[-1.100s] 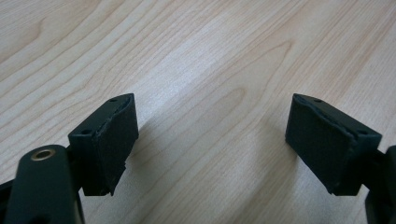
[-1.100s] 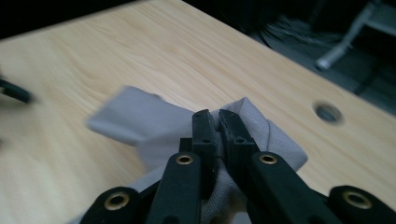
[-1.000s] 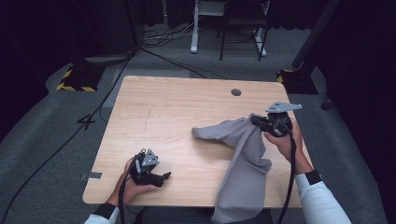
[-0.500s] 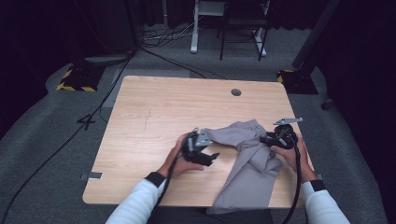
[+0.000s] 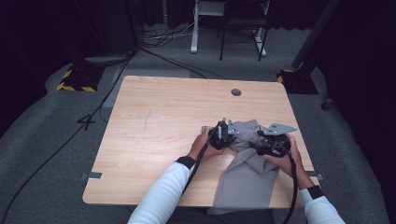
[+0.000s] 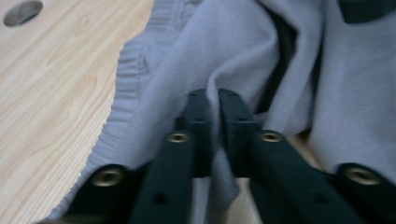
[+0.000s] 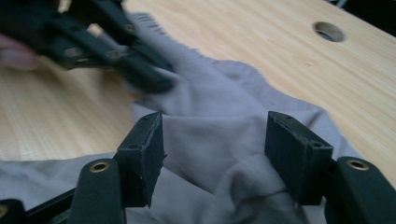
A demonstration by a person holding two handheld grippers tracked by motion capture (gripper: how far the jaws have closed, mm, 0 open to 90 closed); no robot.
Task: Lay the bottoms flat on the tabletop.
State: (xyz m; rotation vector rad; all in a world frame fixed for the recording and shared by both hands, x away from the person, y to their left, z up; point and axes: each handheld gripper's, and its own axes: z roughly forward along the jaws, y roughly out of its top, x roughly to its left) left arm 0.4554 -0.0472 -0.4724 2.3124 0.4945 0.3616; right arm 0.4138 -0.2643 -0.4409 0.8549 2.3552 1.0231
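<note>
my left gripper [image 6: 214, 109] has just clenched a fold of the grey garment [image 5: 247, 172] near the surface's [image 5: 154, 121] hole [image 5: 236, 92]; my right gripper [image 7: 212, 140], jaws opening, stands released. next: regrasp, spread.

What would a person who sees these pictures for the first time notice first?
The eye goes first to the grey garment, crumpled on the near right part of the wooden table and hanging over its front edge. Both hands meet over its upper end: the left gripper is shut on a fold of the cloth. Just beside it, the right gripper stands open over the fabric, its jaws having just been opening.
</note>
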